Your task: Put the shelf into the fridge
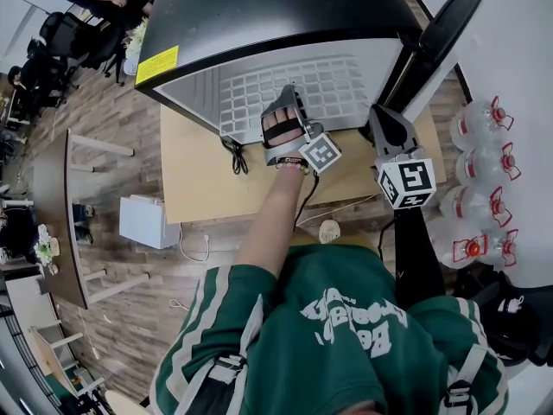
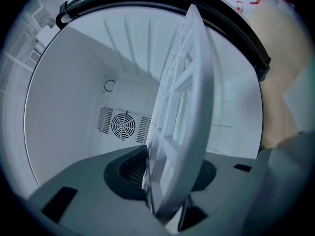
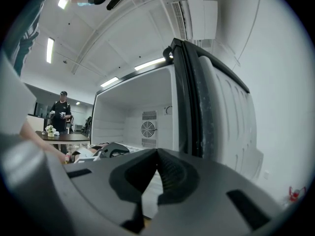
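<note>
A white grid shelf (image 1: 320, 89) juts out of the open black mini fridge (image 1: 285, 15). At the shelf's front edge, my left gripper (image 1: 288, 104) is shut on it. In the left gripper view the shelf (image 2: 184, 107) runs edge-on from between the jaws of the left gripper (image 2: 165, 181) into the white fridge interior, toward the fan vent (image 2: 122, 125). My right gripper (image 1: 382, 119) is just right of the shelf, beside the open door (image 1: 441, 33). Its jaws (image 3: 158, 156) meet with nothing between them and point at the door's edge (image 3: 189, 97).
The fridge stands on a light wooden table (image 1: 199, 180) with a cable lying on it. Several water bottles (image 1: 484, 128) lie to the right. A small white box (image 1: 149, 221) sits on the floor at left. A person (image 3: 61, 113) stands by a table far behind.
</note>
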Demonstrator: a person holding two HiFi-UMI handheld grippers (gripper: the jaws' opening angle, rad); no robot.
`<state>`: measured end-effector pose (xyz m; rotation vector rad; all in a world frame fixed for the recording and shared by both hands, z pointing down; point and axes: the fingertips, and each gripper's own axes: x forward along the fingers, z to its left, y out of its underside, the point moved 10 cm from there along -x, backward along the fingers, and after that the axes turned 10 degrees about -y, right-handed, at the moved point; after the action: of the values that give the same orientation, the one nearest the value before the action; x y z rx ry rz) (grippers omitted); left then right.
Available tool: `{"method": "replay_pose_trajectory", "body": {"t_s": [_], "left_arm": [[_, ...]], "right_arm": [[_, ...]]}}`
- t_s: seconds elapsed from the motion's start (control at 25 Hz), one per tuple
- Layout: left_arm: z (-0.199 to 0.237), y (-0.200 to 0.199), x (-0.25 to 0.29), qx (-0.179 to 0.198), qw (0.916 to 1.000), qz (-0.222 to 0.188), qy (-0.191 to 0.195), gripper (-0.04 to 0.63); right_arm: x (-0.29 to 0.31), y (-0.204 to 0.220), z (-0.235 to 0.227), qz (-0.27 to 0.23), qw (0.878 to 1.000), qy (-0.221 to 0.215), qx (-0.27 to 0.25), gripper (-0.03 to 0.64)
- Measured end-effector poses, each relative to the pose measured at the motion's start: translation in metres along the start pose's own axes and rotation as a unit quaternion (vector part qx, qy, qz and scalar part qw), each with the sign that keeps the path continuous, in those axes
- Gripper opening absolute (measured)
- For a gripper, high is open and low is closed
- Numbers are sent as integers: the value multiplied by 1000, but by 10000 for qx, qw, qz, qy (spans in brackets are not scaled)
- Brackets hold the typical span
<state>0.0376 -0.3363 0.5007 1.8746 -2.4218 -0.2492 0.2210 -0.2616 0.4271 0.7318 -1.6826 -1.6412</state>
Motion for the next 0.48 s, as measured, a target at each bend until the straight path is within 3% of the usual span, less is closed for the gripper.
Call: {"method": "replay_pose_trajectory", "body": {"t_s": [0.48], "left_arm": [[3, -2, 1, 102, 9999, -2, 16, 149]], "right_arm": [[4, -3, 6, 12, 9998, -151, -118, 5]]}}
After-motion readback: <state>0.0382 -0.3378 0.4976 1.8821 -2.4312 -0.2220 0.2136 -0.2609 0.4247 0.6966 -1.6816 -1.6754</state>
